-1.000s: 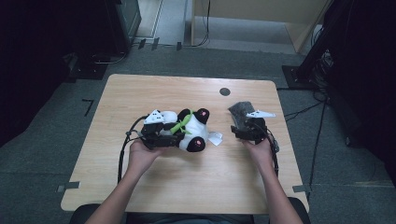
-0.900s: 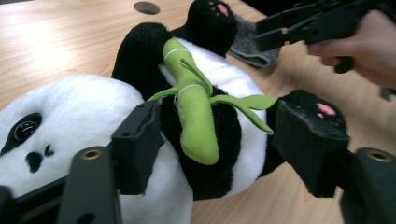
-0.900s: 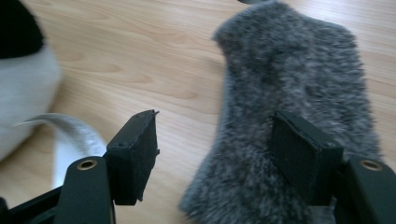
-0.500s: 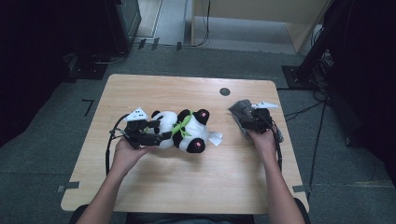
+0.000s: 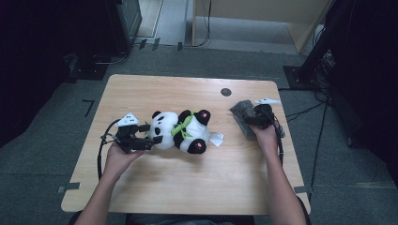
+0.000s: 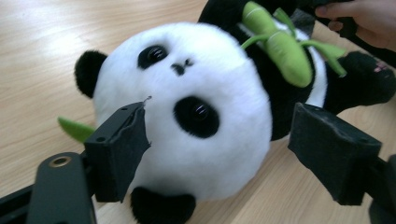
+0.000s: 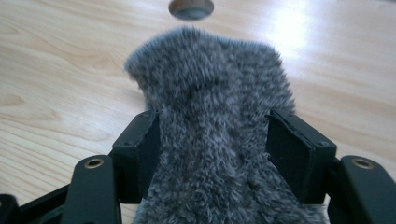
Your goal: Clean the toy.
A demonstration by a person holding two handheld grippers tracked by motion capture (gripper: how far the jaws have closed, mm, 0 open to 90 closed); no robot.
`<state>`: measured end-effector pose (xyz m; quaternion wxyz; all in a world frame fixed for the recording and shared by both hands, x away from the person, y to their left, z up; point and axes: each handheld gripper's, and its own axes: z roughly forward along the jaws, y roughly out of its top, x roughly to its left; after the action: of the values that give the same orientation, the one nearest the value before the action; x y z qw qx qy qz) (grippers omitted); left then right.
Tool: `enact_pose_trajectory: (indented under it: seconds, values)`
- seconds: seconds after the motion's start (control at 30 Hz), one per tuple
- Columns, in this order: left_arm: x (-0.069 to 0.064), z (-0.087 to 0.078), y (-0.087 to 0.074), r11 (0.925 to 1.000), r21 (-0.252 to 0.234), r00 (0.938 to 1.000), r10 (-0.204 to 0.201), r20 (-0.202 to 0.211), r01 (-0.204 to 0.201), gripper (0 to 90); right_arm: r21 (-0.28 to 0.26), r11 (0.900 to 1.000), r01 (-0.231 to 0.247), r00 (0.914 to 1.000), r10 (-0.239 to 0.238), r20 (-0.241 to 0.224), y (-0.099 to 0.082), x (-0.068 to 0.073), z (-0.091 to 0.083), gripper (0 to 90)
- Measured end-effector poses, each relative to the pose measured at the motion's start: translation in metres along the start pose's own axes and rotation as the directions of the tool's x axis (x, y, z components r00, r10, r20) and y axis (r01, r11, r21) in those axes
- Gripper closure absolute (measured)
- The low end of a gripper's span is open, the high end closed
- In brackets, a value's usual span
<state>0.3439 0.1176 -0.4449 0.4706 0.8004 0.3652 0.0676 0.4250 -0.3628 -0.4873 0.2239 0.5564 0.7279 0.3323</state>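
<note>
From the high view, the plush panda [image 5: 180, 131] lay on its back near the middle of the wooden table [image 5: 187, 187], head toward the person's left, with a white tag [image 5: 216, 138] sticking out on the side away from its head. The left gripper [image 5: 149, 133] sat at the panda's head, and the right gripper [image 5: 248, 123] sat well apart from it, near the table's right edge, on a grey furry piece [image 5: 240, 112]. A dark round hole [image 5: 225, 92] in the table lay just beyond that piece.

The left gripper view gave what the high view could not: the panda's face [image 6: 187, 112], its two eyes and small nose, a green bamboo sprig [image 6: 280, 44] across its chest, and a pink mark on one black paw [image 6: 369, 81]. The left gripper's fingers [image 6: 119, 149] had just been opening and stood wide, one on each side of the head. The left finger sat right at the cheek; whether it touched the fur could not be told. The right finger stood clear of the head, so nothing was gripped.

The right gripper view showed the grey piece [image 7: 210, 116] as shaggy fur lying flat on the table and running up between that gripper's fingers [image 7: 140, 154]. Both pads pressed into its sides and bunched the pile between them, so the right gripper had hold of it, after closing a little further.
</note>
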Motion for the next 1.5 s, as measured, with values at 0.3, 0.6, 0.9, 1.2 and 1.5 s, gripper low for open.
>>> enact_pose_trajectory:
  seconds: [0.3, 0.6, 0.9, 1.2, 1.5]
  values:
    - [0.01, 0.002, -0.008, 0.999, -0.045, 1.0, 0.003, 0.007, -0.003, 14.1, 0.084, 0.9964, -0.002, 0.9986, 0.007, -0.052, -0.009, 0.001, 0.018, 45.8]
    - [0.016, 0.029, -0.009, 0.9986, 0.049, 0.9998, -0.018, -0.008, 0.019, 2.3, 0.059, 0.9982, -0.007, 0.9978, 0.011, -0.066, -0.013, -0.002, 0.017, 48.8]
    - [0.017, 0.039, -0.015, 0.9983, 0.057, 0.9996, 0.016, -0.022, -0.015, 0.0, 0.041, 0.9977, 0.055, 0.9983, -0.054, -0.021, -0.017, 0.004, 0.019, 47.2]
    - [0.018, 0.037, -0.022, 0.999, 0.044, 0.9996, 0.008, -0.025, -0.007, 15.9, 0.027, 0.9993, 0.025, 0.9997, -0.025, 0.001, -0.019, -0.001, 0.014, 71.5]
    - [0.015, 0.035, -0.023, 0.9994, 0.035, 0.9992, -0.003, -0.041, 0.004, 27.2, 0.016, 0.9979, -0.063, 0.994, 0.064, -0.089, -0.013, -0.007, 0.003, 74.9]
